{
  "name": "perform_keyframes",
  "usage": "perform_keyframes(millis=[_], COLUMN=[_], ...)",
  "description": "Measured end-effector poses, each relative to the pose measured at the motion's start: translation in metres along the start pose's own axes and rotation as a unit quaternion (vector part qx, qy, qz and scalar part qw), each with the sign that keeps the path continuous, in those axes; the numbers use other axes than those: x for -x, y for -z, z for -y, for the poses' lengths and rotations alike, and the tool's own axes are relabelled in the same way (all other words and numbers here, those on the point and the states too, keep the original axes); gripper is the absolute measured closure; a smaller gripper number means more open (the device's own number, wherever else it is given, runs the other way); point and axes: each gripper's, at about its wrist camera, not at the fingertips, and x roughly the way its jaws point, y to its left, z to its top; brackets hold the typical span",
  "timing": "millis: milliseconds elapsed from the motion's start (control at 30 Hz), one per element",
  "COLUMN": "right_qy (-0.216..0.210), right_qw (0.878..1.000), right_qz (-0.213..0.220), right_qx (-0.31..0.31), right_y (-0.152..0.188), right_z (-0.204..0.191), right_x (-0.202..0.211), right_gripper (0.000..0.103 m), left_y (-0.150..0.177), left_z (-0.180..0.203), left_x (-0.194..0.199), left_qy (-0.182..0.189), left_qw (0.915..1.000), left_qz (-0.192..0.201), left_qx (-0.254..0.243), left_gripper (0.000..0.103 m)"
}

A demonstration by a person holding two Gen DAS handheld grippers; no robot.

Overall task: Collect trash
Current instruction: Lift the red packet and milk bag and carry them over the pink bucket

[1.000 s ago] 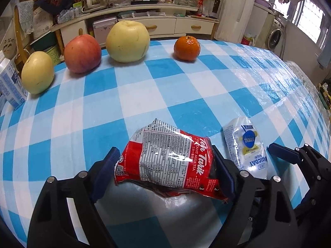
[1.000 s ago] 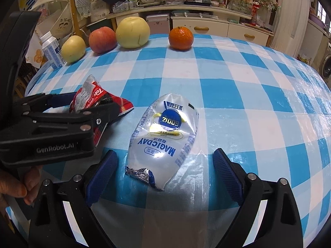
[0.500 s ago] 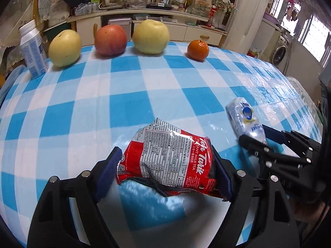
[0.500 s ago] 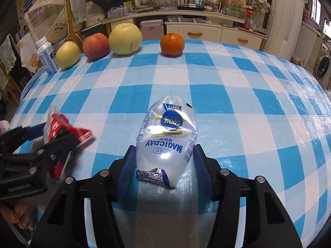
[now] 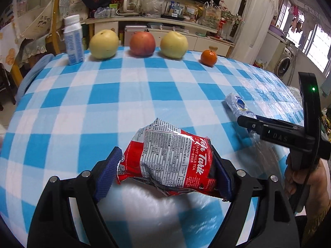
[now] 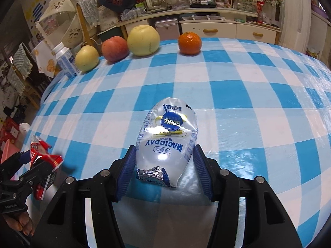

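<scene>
A crumpled red milk-tea packet [image 5: 165,144] hangs just above the blue-checked tablecloth [image 5: 103,107], and my left gripper [image 5: 165,165] is shut on it, a pad against each side. The right wrist view shows this red packet [image 6: 39,157] and the left gripper [image 6: 26,175] at the lower left edge. A white MAGICDAY packet [image 6: 167,132] lies on the cloth, its torn foil end toward me. My right gripper [image 6: 164,155] is shut on it, both pads pressing its sides. In the left wrist view the right gripper [image 5: 248,122] and the white packet [image 5: 235,103] sit at the right.
Along the table's far edge stand a blue-white carton [image 5: 73,41], a yellow pear [image 5: 103,44], a red apple [image 5: 142,43], a second yellow pear [image 5: 173,44] and an orange [image 5: 209,57]. A cluttered sideboard [image 6: 227,29] runs behind. A hand [image 5: 306,181] holds the right gripper.
My right gripper's jaws closed onto the white packet. The left gripper carried the red packet up and away to the left, toward the table's left edge.
</scene>
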Motion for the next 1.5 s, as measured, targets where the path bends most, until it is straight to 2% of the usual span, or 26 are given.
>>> perform_keyframes(millis=[200,567,867,1167,1500], right_qy=[-0.021,-0.029,-0.043,-0.074,-0.121], right_qw=[1.0,0.998,0.995,0.99,0.979], right_qz=[0.004,0.011,0.019,0.011,0.006], right_qx=[0.007,0.053,0.086,0.121,0.165], right_y=[0.005,0.018,0.03,0.043,0.052], right_z=[-0.012,-0.049,-0.085,-0.136,-0.208], right_x=[0.008,0.022,0.034,0.035,0.041], right_gripper=[0.046,0.046,0.046,0.046,0.046], left_y=[0.015,0.03,0.033,0.034,0.036], left_z=[-0.017,-0.064,-0.107,-0.141,-0.177], left_x=[0.032,0.072,0.093,0.114,0.14], left_qy=[-0.03,-0.09,-0.149,-0.177,-0.242], left_qw=[0.9994,0.9936,0.9839,0.9755,0.9582], left_qz=[0.016,0.038,0.055,0.07,0.084], left_qx=[0.006,0.056,0.083,0.111,0.127], left_gripper=[0.021,0.021,0.021,0.02,0.02])
